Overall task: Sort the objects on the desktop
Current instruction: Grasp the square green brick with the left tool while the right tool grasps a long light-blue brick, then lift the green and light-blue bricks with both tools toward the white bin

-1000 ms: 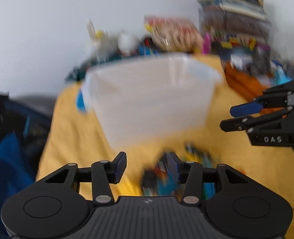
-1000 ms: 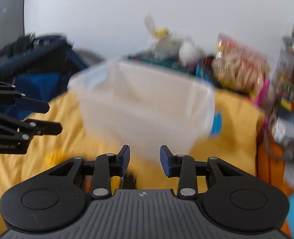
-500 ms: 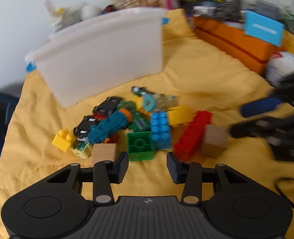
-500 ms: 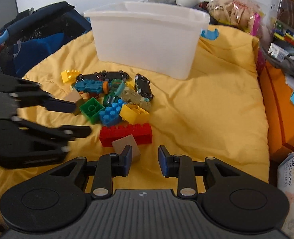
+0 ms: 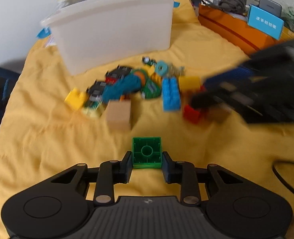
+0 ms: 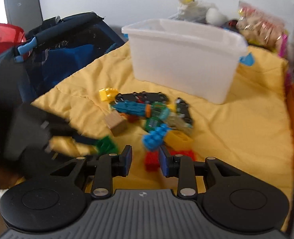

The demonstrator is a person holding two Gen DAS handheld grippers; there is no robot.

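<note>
My left gripper [image 5: 146,160] is shut on a green brick [image 5: 146,152], held just above the yellow cloth [image 5: 47,139]; the brick also shows in the right wrist view [image 6: 106,144]. A pile of toys lies ahead: a blue brick [image 5: 170,94], a yellow brick [image 5: 189,82], a red brick [image 5: 191,111], a wooden cube [image 5: 119,115], a teal toy vehicle [image 5: 121,89] and black toy cars [image 6: 143,97]. My right gripper [image 6: 145,160] is open, low over the red brick [image 6: 153,160]. A white plastic bin [image 6: 184,59] stands behind the pile.
An orange box [image 5: 236,29] with a blue card [image 5: 265,23] lies at the right edge. A dark blue bag [image 6: 57,47] sits left of the cloth. Snack bags and clutter [image 6: 260,25] stand behind the bin. A black cable [image 5: 286,179] lies at right.
My left gripper has closed on the green brick and pulled it back from the pile. My right gripper has moved down and forward to the red brick.
</note>
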